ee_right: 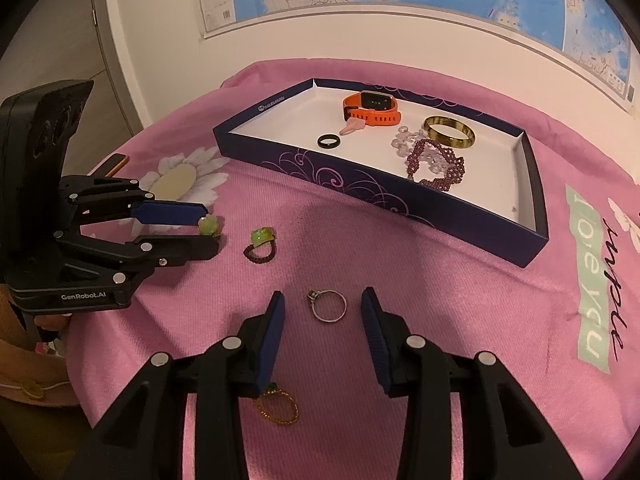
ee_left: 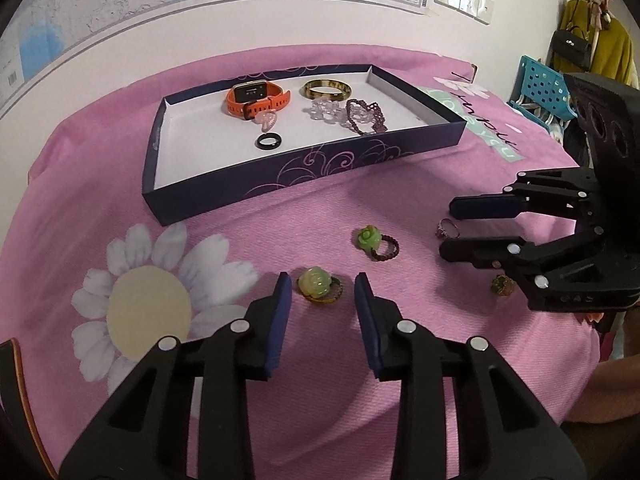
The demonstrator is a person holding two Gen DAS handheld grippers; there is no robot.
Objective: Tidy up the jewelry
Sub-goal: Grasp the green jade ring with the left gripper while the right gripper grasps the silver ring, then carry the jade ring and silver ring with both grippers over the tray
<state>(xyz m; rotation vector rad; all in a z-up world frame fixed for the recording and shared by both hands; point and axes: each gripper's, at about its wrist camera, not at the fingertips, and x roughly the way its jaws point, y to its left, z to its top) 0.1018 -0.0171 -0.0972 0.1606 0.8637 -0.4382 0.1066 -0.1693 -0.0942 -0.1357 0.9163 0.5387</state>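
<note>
Currently a pale green rose ring [ee_left: 319, 289] lies on the pink cloth [ee_left: 360, 360] between the left gripper's [ee_left: 322, 285] released jaws; a silver ring [ee_right: 329, 305] lies between the right gripper's [ee_right: 323, 300] released jaws, near the jewelry box [ee_right: 400, 196].

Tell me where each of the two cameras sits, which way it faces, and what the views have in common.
Left wrist: sits on the left gripper, facing forward over the pink cloth; its open fingers flank a pale green rose ring; the right gripper enters at right.
Right wrist: sits on the right gripper, facing the same cloth; its open fingers flank a silver ring; the left gripper enters at left.
Shared: the navy tray with the orange watch, and the wall map.
</note>
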